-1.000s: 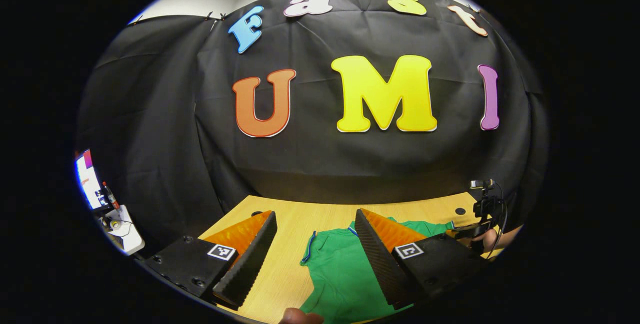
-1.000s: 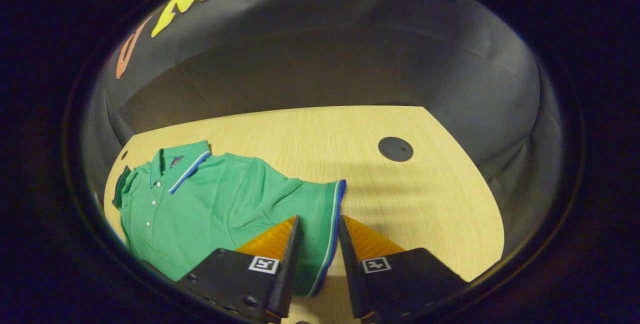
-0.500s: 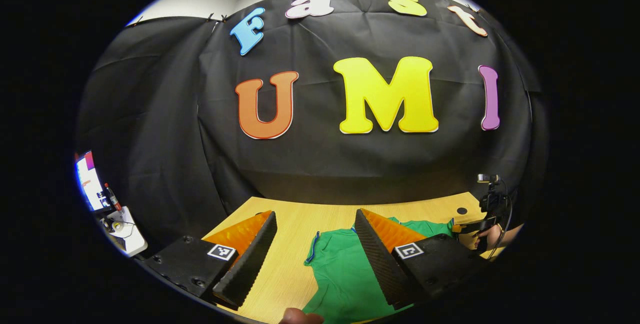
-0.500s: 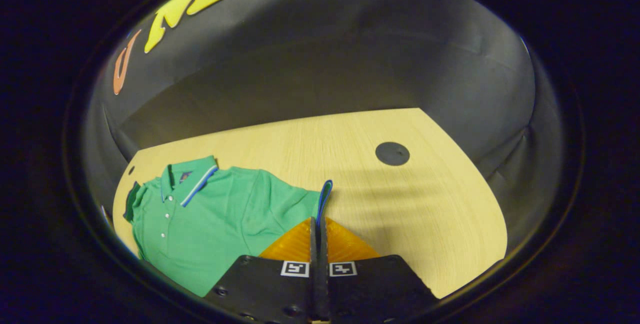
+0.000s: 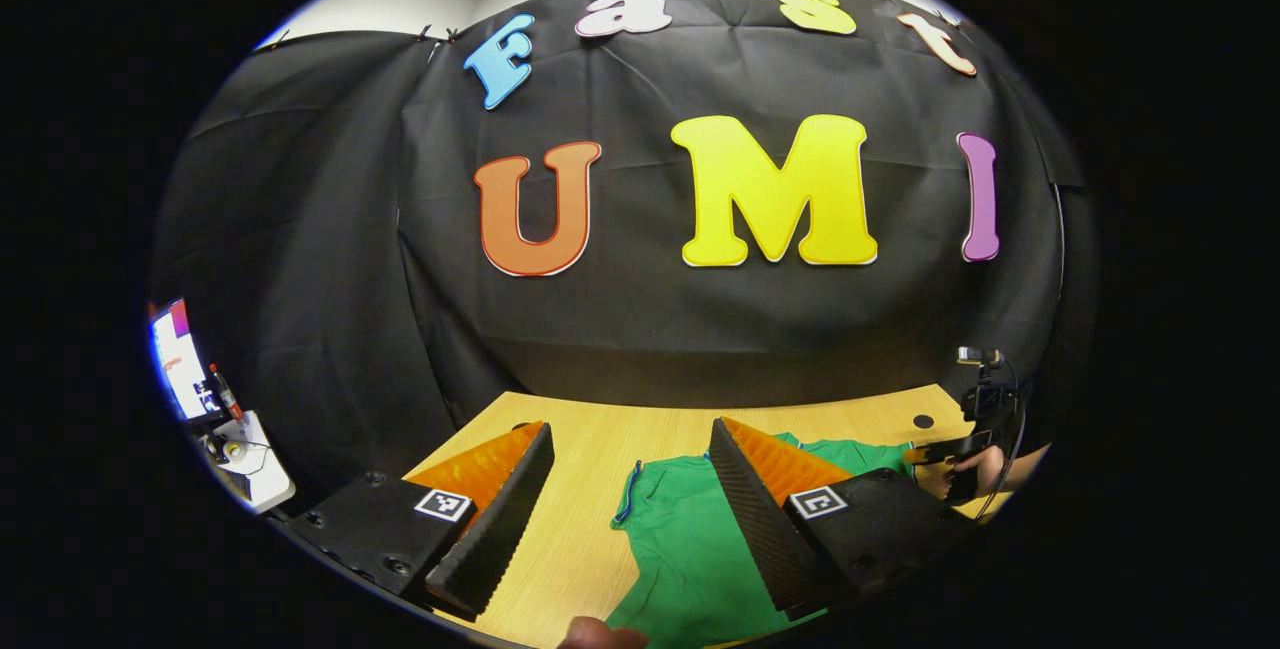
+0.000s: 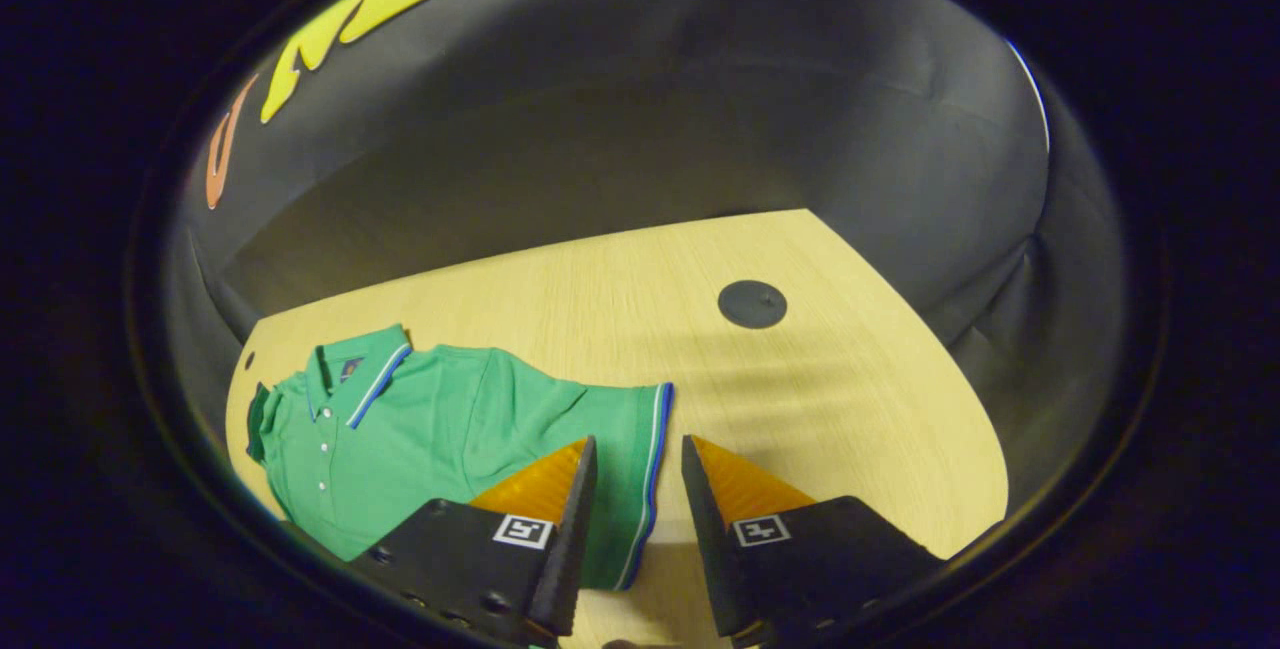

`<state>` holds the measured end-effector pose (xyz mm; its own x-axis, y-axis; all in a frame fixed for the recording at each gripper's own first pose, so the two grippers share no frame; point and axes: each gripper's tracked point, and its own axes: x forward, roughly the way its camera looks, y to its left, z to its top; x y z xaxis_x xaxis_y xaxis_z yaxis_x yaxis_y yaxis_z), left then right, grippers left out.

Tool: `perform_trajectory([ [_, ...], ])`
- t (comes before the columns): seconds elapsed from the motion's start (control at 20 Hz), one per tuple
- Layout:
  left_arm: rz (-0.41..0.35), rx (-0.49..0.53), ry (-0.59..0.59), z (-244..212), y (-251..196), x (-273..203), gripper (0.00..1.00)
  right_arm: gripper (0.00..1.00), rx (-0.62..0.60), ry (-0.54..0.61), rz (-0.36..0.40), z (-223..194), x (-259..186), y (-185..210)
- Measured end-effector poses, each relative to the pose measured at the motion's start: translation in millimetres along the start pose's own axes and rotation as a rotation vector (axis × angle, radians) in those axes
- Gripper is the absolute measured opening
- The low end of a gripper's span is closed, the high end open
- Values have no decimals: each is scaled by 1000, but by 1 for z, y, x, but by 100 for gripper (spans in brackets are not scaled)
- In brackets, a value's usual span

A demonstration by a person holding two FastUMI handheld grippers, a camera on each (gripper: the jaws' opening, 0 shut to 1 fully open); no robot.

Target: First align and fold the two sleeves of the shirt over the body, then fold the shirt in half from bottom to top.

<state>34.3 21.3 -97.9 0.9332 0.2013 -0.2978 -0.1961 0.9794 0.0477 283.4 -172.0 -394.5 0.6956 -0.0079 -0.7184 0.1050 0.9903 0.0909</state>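
Right tool spread, fingers astride the striped cuff of the sleeve, gripping nothing. Green shirt lies flat on the counter, body to the left, collar far-left (fold direction, judged: leftward). Left tool also spread, hovering above the shirt's other side.

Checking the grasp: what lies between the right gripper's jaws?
In the right gripper view, the shirt's striped sleeve cuff lies between the right gripper's open jaws.
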Motion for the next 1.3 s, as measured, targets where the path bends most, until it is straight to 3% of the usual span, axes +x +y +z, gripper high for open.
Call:
perform_trajectory([
  [0.15,-1,11,-4,3,-1,0,99,54,-67,22,-16,-6,7,-1],
  [0.3,-2,4,-2,1,-3,1,99,51,-121,66,20,-9,7,3],
  [0.35,-2,-2,1,0,-3,0,99,29,-120,80,24,-8,8,3],
  [0.4,1,-7,2,0,-3,0,99,28,-132,104,27,-8,6,4],
  [0.5,6,-14,3,0,-1,0,99,6,-161,127,41,-8,9,9],
  [0.55,8,-16,2,-1,0,0,99,1,-193,146,39,-8,9,9],
  [0.65,12,-17,1,-1,4,0,99,1,-212,137,40,-5,8,11],
  [0.9,39,-24,8,-5,15,-1,99,0,-150,119,147,5,-7,39],
  [1.3,38,-20,-18,1,20,-2,99,0,-80,89,230,27,-38,92],
])
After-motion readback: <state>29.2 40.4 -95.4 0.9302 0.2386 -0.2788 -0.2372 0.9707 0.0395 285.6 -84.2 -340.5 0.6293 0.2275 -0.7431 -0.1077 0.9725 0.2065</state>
